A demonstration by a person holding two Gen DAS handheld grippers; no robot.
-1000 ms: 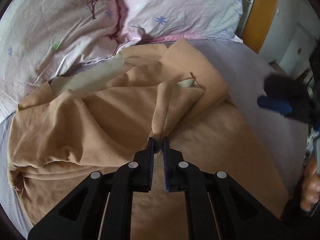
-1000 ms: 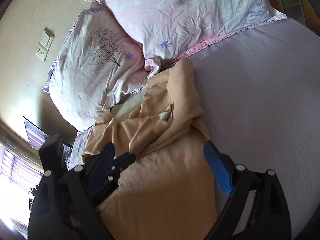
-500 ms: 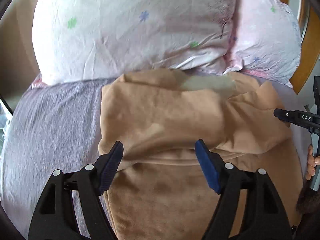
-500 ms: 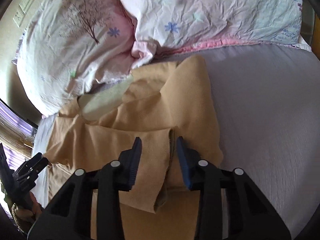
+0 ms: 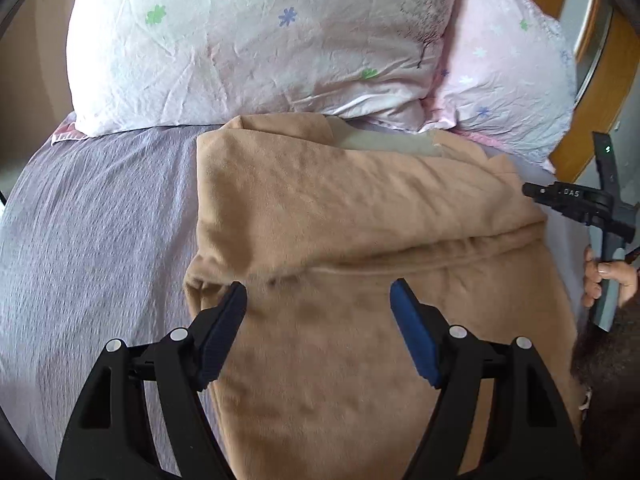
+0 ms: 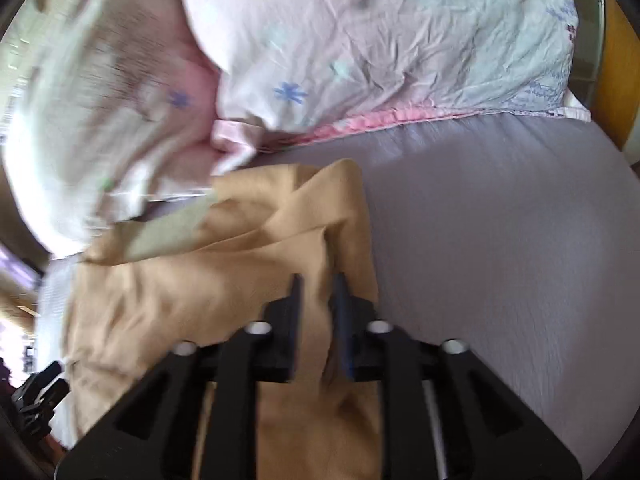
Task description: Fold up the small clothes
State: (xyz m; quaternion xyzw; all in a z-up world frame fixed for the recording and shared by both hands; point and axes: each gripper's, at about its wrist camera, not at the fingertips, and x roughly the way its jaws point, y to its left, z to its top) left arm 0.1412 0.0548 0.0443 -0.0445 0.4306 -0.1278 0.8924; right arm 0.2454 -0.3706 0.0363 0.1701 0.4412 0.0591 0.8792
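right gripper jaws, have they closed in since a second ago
Yes. The right gripper was wide open beside the tan garment; now its jaws pinch a fold at the garment's edge nearest the bare sheet.

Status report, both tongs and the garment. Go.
Left tongs open over the tan garment. Right tongs shut on its right edge fold. Pillows at the far end; nothing blocking.

Tan garment [image 5: 360,216] lies partly folded on the bed, below pillows.

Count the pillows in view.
2. The white floral pillow lies at the head of the bed, behind the tan garment; the pink pillow is to its right, partly tucked behind it.
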